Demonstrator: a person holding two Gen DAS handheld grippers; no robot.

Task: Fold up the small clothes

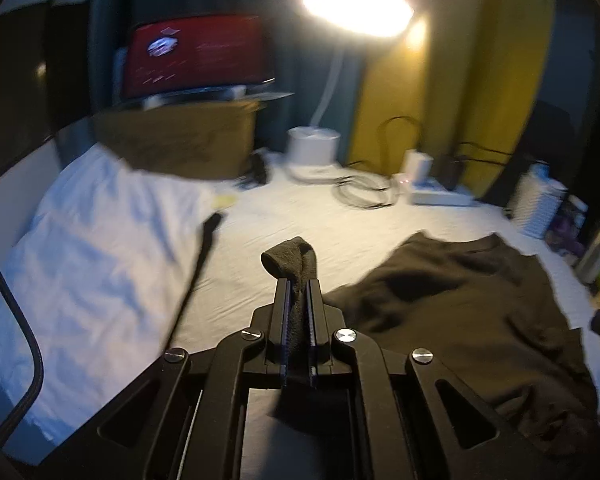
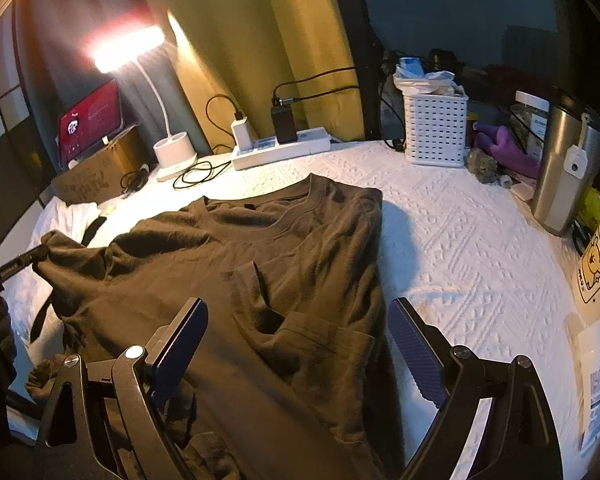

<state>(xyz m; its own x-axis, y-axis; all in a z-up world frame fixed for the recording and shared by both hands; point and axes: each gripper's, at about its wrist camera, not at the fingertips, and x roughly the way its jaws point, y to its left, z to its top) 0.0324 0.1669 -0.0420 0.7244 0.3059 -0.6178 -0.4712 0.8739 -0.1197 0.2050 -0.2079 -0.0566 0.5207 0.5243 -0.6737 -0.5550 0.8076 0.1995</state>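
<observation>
A dark olive t-shirt (image 2: pixel 284 264) lies partly folded on the white textured cloth (image 2: pixel 460 240), collar toward the lamp. My left gripper (image 1: pixel 299 280) is shut on a bunched edge of the t-shirt (image 1: pixel 460 300) and holds it lifted above the cloth; a loop of fabric sticks out past the fingertips. In the right wrist view the left gripper (image 2: pixel 36 254) shows at the shirt's far left edge. My right gripper (image 2: pixel 298 312) is open, its blue pads apart, hovering over the shirt's near part with a folded sleeve below it.
A white garment (image 1: pixel 88 264) lies at the left. A lit desk lamp (image 2: pixel 172 148), power strip (image 2: pixel 280 146), cables, cardboard box (image 2: pixel 100 172) with a red-screen tablet (image 2: pixel 90 120) stand at the back. A white basket (image 2: pixel 434 128), steel flask (image 2: pixel 564 168) and mug (image 2: pixel 598 264) line the right.
</observation>
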